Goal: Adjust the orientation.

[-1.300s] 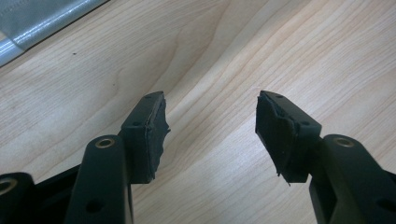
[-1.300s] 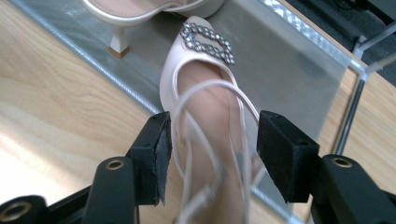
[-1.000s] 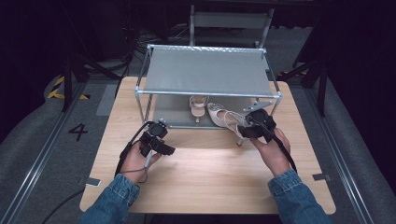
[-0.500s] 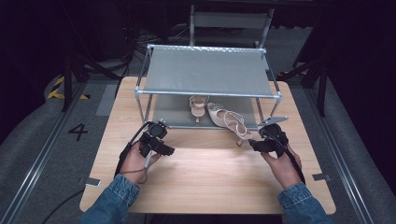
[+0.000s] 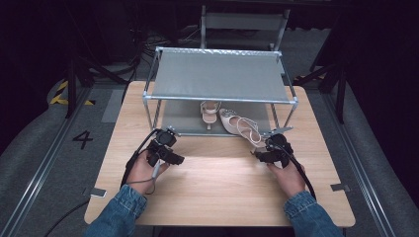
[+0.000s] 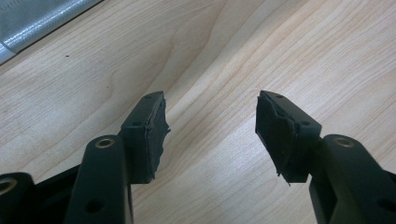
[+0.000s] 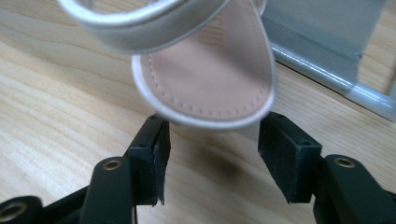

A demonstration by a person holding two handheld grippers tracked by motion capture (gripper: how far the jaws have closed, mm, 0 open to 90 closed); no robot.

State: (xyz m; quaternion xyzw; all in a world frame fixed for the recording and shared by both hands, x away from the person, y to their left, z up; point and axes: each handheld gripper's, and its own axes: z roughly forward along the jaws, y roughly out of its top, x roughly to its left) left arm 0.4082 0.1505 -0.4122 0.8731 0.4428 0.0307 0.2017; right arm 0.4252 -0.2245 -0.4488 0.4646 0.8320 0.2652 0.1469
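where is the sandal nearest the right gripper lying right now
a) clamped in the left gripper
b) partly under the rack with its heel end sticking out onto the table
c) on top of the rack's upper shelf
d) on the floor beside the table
b: in the high view the sandal lies half under the rack, its heel end out on the table just ahead of the open right gripper.

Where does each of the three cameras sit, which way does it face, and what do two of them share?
High view: above the table's near edge, facing forward and down on the grey metal shoe rack; forearms show.
Left gripper view: on the left claw, facing bare light wooden table; open jaws.
Right gripper view: on the right claw, facing the pale pink strappy sandal; open jaws.
Shared: that sandal, high and right views.
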